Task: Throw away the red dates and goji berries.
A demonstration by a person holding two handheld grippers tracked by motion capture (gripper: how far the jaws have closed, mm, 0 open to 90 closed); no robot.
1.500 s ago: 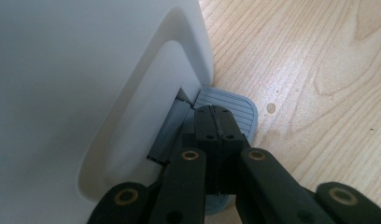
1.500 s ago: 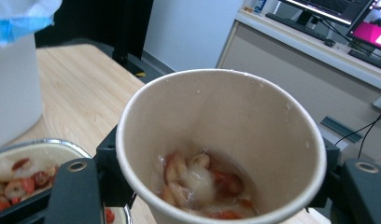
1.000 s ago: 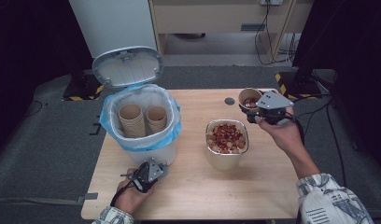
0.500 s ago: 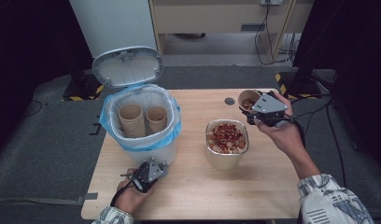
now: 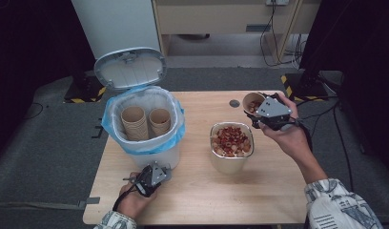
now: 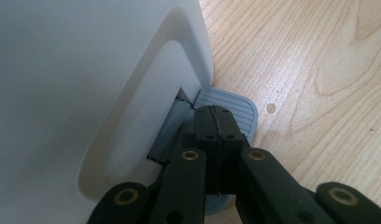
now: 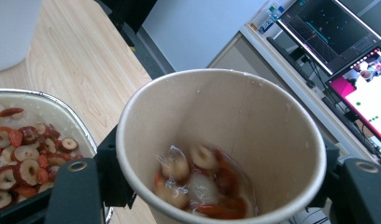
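One paper cup (image 5: 252, 101) in hand; two cups (image 5: 146, 121) binned.

Left gripper (image 5: 152, 175) sat low near the tabletop's front edge, held in the left hand (image 5: 134, 201), its fingers (image 6: 215, 133) pressed together, pointing away from the person. Right gripper (image 5: 265, 110) was raised at the far right, gripped by the right hand (image 5: 290, 138), forearm angled in from lower right, fingers (image 7: 76, 191) spread wide around a load.
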